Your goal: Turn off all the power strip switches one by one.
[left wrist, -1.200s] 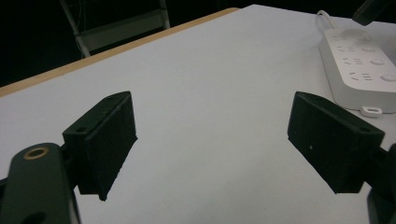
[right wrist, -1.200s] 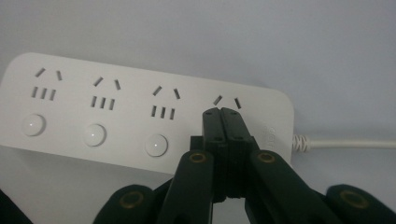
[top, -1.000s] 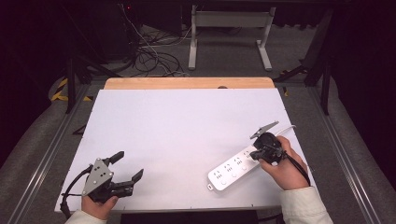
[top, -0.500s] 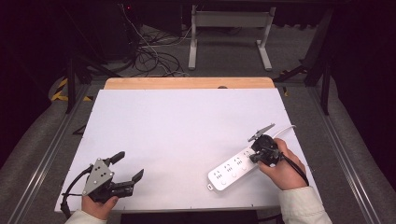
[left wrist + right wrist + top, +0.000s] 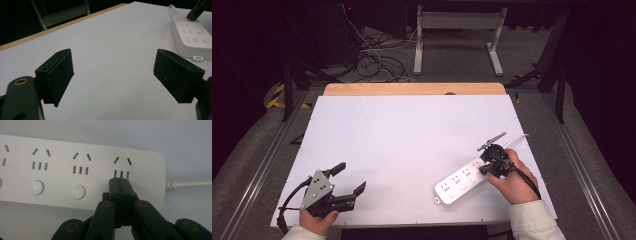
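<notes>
- My right gripper (image 5: 121, 181) has its jaws pressed flat together with nothing between them, and their tips sit on the top face of the white power strip (image 5: 75, 170), just below the three-slot socket nearest the cable end.
- From the high view, my right hand (image 5: 512, 177) holds that gripper (image 5: 486, 166) over the far end of the power strip (image 5: 460, 181), which lies slanted on the white table (image 5: 412, 130) near its right front part.
- The strip's white cable (image 5: 190, 184) leaves the end closest to my right gripper; in the high view it (image 5: 517, 140) runs off toward the table's right edge.
- Two round buttons (image 5: 36, 187) show on the strip, beside the gripper tips; whether a third lies under the tips I cannot tell.
- My left gripper (image 5: 346, 179) rests low at the table's left front corner, held in my left hand (image 5: 317, 220), well apart from the strip.
- Its jaws stand wide apart and empty; in the left gripper view, bare table lies between them and the power strip (image 5: 192, 37) shows at the upper right.
</notes>
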Available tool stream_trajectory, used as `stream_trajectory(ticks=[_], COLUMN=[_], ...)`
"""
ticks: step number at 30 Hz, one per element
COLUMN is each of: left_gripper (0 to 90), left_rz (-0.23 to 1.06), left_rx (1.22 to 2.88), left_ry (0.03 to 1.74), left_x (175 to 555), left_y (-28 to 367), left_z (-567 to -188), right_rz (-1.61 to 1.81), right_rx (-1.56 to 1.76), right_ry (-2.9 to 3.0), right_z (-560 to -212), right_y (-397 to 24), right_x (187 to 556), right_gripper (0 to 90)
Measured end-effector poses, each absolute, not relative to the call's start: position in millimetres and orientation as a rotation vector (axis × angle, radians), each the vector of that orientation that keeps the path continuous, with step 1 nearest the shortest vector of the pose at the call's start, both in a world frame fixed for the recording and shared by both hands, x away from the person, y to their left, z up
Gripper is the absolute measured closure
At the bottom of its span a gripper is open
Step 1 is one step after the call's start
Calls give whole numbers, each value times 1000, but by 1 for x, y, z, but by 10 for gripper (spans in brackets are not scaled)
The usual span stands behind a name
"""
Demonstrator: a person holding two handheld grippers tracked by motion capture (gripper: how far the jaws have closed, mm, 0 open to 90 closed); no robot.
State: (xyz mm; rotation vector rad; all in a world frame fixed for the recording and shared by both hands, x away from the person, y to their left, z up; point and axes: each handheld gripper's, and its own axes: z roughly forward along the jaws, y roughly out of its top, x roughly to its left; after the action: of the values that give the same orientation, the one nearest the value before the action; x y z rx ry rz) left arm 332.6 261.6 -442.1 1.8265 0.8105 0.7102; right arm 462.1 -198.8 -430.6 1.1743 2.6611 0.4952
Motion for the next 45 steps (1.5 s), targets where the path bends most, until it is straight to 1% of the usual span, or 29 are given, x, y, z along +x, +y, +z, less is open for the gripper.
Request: stream_trajectory(ticks=[13,15,16,20,24,29,33,45], left_gripper=[169,169,168,169,168,168,167,167], left_rz=[712,714,705,709,704,712,706,706], left_rx=[1824,1823,1815,1823,1823,1824,1824,1824], left_ry=[811,811,818,813,816,814,814,814], left_x=[331,331,331,333,332,332,333,332], left_y=[262,262,262,262,261,262,262,262], left_z=[-442,-441,-442,-442,-442,-442,-442,-442], right_rz=[479,532,617,746,839,911,973,913], right_rx=[1180,1175,1140,1087,985,850,805,773], right_ry=[2648,2650,2629,2568,2546,2544,2542,2639], right_z=[-432,-431,-426,-416,-408,-411,-411,-425], right_y=[-197,-201,-207,-214,-215,-207,-206,-192], right_x=[461,460,457,450,443,433,430,426], right_gripper=[900,900,900,900,900,900,900,900])
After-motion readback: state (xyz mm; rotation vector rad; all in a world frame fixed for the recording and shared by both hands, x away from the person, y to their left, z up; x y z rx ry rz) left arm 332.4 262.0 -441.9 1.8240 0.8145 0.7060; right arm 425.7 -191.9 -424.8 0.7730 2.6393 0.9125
